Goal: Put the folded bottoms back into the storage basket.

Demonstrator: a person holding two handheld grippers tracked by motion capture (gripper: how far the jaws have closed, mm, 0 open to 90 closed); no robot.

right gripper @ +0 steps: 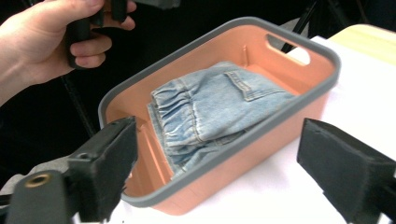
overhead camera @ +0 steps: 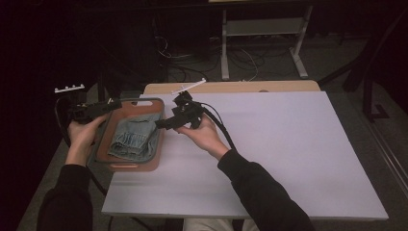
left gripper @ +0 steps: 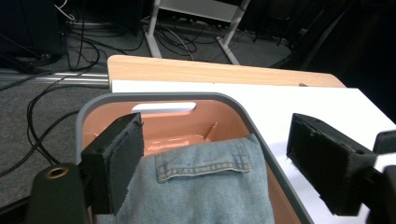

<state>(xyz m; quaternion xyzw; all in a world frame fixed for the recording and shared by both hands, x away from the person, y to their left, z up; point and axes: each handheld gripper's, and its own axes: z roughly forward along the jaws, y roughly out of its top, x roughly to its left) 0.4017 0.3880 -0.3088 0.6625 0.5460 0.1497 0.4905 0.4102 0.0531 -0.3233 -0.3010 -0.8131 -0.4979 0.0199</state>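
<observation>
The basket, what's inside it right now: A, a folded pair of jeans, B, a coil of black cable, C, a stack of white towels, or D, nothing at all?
A: the basket holds folded blue jeans, with the elastic waistband and a pocket seam showing in the right gripper view.

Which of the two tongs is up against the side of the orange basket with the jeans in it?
The left tongs: they sit at the basket's left rim, open over the jeans. The right tongs hover at the opposite rim, also open.
</observation>
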